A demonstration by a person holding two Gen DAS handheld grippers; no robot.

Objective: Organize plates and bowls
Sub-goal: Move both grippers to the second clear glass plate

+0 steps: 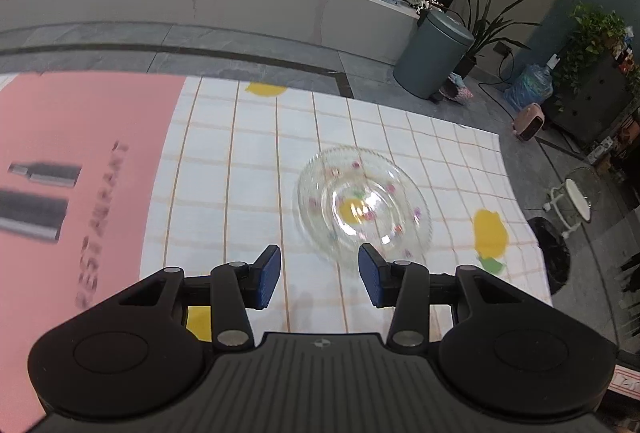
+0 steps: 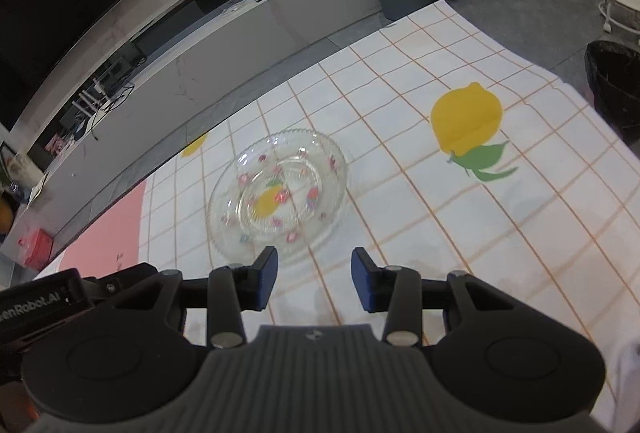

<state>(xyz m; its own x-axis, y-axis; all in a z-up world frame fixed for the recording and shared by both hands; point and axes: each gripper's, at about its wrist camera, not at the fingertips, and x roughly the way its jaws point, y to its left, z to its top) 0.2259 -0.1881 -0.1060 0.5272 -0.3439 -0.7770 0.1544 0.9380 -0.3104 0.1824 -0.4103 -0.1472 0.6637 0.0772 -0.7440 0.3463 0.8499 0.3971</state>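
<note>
A clear glass plate [image 1: 362, 205] with small pink flower marks lies on the checked lemon-print tablecloth [image 1: 256, 169]. In the left wrist view it is just ahead and to the right of my left gripper [image 1: 320, 275], which is open and empty above the cloth. In the right wrist view the same plate [image 2: 278, 193] lies just ahead and to the left of my right gripper [image 2: 314, 279], also open and empty. A smaller glass dish seems to sit inside the plate, but I cannot tell for sure.
A pink mat [image 1: 76, 169] printed with "RESTAURANT" covers the table's left part. The table's far and right edges drop to the floor. A grey bin [image 1: 434, 55], a black waste basket [image 2: 616, 89] and a white stool [image 1: 576, 199] stand beyond the table.
</note>
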